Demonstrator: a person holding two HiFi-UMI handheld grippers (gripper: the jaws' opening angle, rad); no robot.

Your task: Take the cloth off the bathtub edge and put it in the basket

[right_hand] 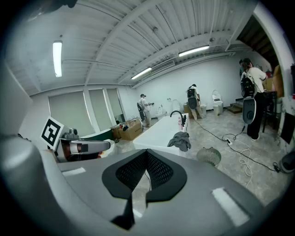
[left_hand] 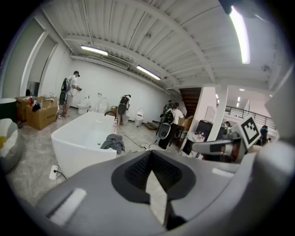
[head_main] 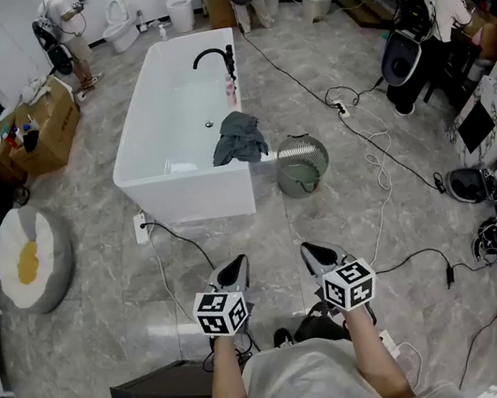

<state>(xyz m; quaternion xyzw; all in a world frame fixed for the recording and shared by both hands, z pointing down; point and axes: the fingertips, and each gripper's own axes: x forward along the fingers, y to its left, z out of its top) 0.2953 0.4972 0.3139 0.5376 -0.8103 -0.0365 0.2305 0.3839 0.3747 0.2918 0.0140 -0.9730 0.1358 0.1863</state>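
A dark grey cloth (head_main: 239, 138) hangs over the near right corner of the white bathtub (head_main: 151, 158). It also shows in the left gripper view as the cloth (left_hand: 114, 142) and in the right gripper view as the cloth (right_hand: 180, 140). A round wire basket (head_main: 301, 164) stands on the floor just right of the tub, the basket (right_hand: 209, 156) also showing in the right gripper view. My left gripper (head_main: 239, 266) and right gripper (head_main: 312, 251) are side by side near my body, well short of the tub. Both are shut and hold nothing.
Cables (head_main: 367, 139) run across the floor right of the basket, and a power strip (head_main: 142, 227) lies by the tub's near left corner. A cardboard box (head_main: 37, 131) and a round cushion (head_main: 30, 257) are on the left. People stand at the back and right.
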